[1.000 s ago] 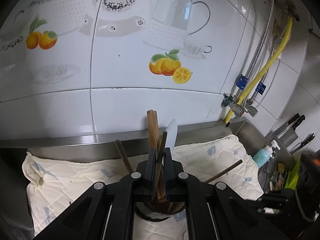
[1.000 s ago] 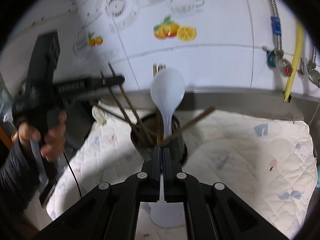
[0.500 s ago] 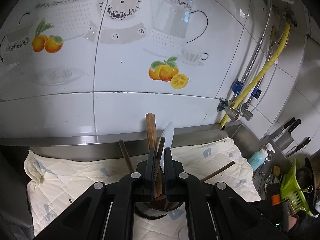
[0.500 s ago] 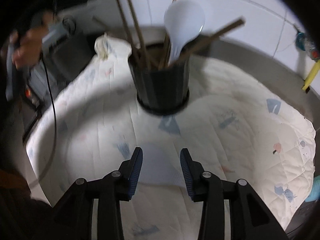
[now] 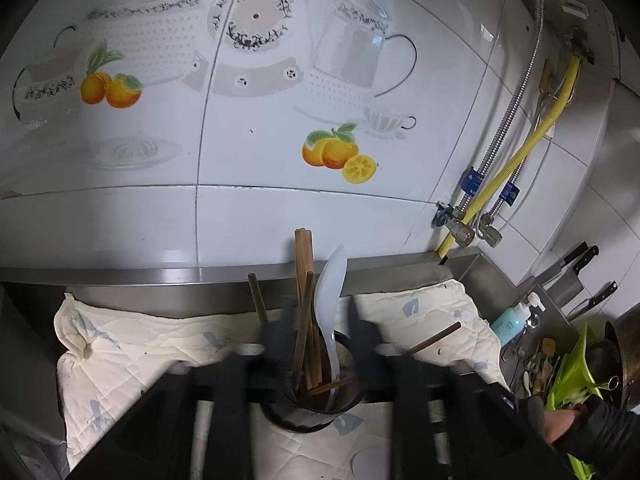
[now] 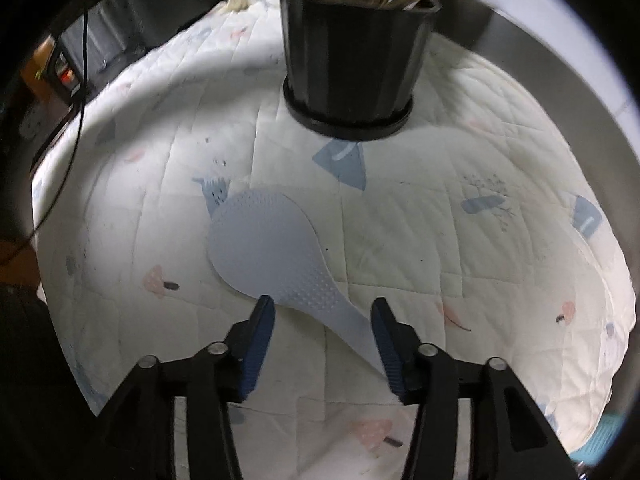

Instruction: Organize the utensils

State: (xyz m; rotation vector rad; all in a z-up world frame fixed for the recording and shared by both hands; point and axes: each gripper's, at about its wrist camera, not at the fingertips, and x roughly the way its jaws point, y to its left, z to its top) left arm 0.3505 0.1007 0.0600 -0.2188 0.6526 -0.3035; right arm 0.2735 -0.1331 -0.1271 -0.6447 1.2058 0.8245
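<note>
A black utensil holder (image 5: 348, 400) stands on the quilted cloth (image 5: 140, 352) with several brown chopsticks (image 5: 304, 280) and a white rice paddle (image 5: 330, 292) upright in it. My left gripper (image 5: 320, 320) is blurred; its jaws are opening, with the chopsticks between them and no pad pressing. In the right wrist view a second white rice paddle (image 6: 260, 248) lies flat on the cloth (image 6: 460, 240) in front of the holder (image 6: 352, 60). My right gripper (image 6: 322, 312) points steeply down over it. Its jaws are opening, with the paddle's handle between them, untouched.
A tiled wall and a steel ledge (image 5: 160, 276) close the back. Gas hoses (image 5: 516, 176), knives (image 5: 576, 276), a blue bottle (image 5: 510, 318) and a green rack (image 5: 576, 364) crowd the right. A dark appliance with a cable (image 6: 76, 76) sits at the cloth's left.
My left jaws, shut on a chopstick before, have parted. My right gripper let go of the paddle standing in the holder, opened, tipped downward and sank over the paddle on the cloth.
</note>
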